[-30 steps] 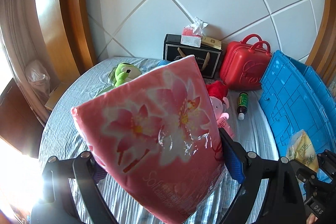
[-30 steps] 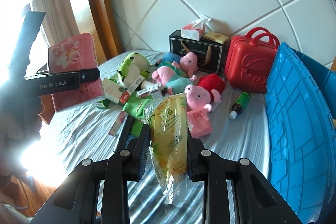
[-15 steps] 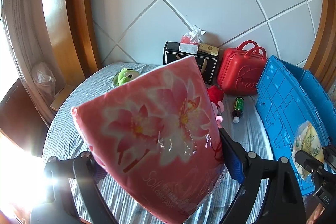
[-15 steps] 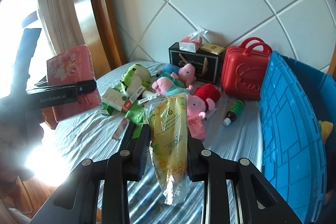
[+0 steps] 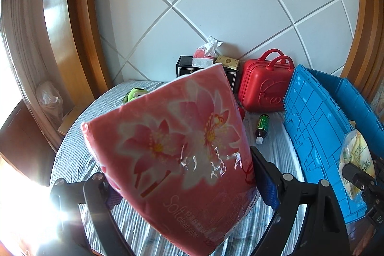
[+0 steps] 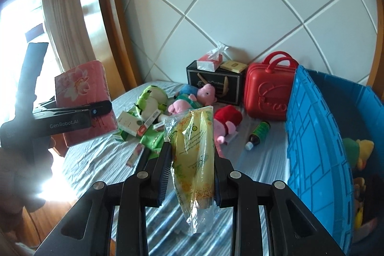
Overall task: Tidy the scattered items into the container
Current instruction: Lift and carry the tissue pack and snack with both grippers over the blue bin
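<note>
My left gripper (image 5: 182, 186) is shut on a pink flowered pack of tissue paper (image 5: 172, 145) and holds it high above the bed; the pack also shows in the right wrist view (image 6: 81, 97). My right gripper (image 6: 192, 172) is shut on a yellow plastic snack bag (image 6: 194, 155), which also shows in the left wrist view (image 5: 357, 157), close to the blue crate's (image 6: 312, 136) wall. The crate (image 5: 316, 126) stands at the right and holds a few toys (image 6: 357, 150).
On the grey bed sheet (image 6: 100, 160) lie a green frog plush (image 6: 151, 100), pink pig plushes (image 6: 192, 100), small boxes (image 6: 132, 124) and a green bottle (image 6: 259, 133). A red case (image 6: 268, 92) and a black box (image 6: 213, 83) stand at the tiled headboard.
Both grippers have risen and pulled back with their loads. The right gripper has moved toward the crate, so more of the crate's inside shows.
</note>
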A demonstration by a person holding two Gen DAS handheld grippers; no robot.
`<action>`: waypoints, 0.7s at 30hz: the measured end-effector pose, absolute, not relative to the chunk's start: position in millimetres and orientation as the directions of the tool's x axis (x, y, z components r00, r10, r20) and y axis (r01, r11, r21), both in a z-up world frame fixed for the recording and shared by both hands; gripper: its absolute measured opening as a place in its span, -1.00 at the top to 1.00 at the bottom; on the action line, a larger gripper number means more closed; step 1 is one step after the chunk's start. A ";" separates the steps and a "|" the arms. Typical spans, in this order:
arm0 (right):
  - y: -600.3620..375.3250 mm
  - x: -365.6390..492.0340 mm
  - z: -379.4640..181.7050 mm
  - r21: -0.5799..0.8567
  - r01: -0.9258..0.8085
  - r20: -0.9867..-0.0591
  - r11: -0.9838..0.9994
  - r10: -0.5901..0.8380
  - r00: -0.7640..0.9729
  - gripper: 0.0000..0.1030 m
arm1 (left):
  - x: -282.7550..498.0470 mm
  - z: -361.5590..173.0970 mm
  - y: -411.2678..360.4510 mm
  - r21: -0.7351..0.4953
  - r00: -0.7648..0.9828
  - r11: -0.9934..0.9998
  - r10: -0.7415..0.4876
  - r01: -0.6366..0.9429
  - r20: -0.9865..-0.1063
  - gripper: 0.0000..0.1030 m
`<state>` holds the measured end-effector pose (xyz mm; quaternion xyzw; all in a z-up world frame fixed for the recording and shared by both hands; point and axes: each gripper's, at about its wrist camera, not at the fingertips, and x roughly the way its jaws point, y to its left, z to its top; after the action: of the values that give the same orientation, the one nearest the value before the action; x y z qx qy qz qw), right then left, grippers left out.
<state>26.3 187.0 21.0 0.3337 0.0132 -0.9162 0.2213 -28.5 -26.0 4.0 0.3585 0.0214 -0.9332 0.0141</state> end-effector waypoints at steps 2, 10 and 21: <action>195.8 29.0 24.4 0.124 0.405 -0.611 -0.906 -0.391 -0.688 0.45 | -30.4 6.6 -15.0 -0.028 -0.745 -0.999 0.000 0.025 -0.667 -0.73; 236.6 30.0 35.4 0.128 0.355 -0.591 -0.926 -0.359 -0.723 0.45 | -36.4 16.3 31.6 -0.010 -0.757 -0.999 0.043 -0.049 -0.651 -0.73; 288.4 29.2 48.7 0.142 0.278 -0.563 -0.950 -0.309 -0.767 0.45 | -52.9 30.1 95.9 0.038 -0.765 -0.989 0.087 -0.144 -0.638 -0.73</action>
<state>29.2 288.4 48.7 0.3036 -0.0249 -0.9396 0.1562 -52.9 95.9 30.1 0.3371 -0.0425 -0.9385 -0.0616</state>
